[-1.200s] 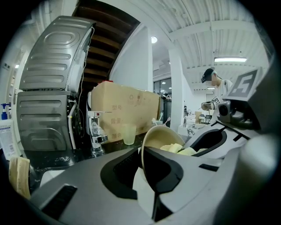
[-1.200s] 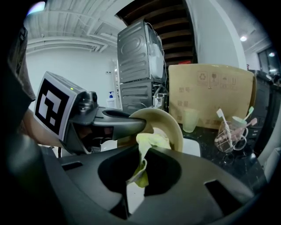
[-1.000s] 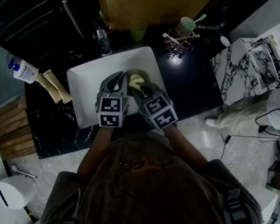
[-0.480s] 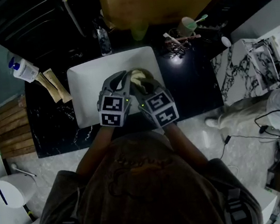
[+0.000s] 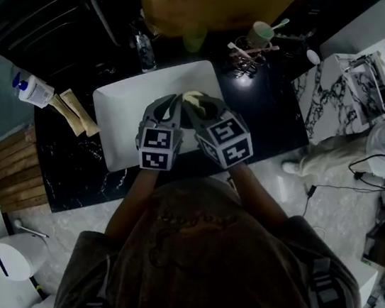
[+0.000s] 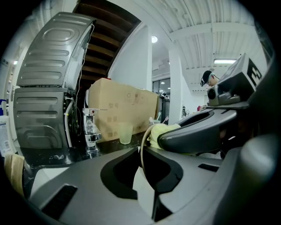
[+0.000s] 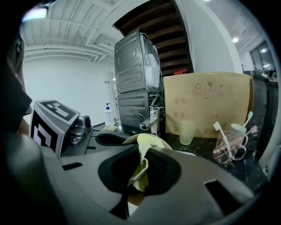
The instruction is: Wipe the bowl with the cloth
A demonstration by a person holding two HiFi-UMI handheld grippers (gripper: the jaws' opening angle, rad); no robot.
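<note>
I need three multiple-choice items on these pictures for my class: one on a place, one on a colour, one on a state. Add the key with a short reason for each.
1. Where are the left tongs and right tongs held?
A. Over the white basin
B. Over the wooden slats
C. Over the cardboard box

2. What colour is the cloth in the right tongs?
A. Red
B. Pale yellow-green
C. Dark blue

3. What state are the left tongs in?
A. Wide open and empty
B. Shut on the rim of the bowl
C. Shut on a toothbrush

Key:
1 A: the head view shows both tongs above the basin.
2 B: the right gripper view shows the pinched cloth as yellow-green.
3 B: the left gripper view shows the thin rim clamped between them.
</note>
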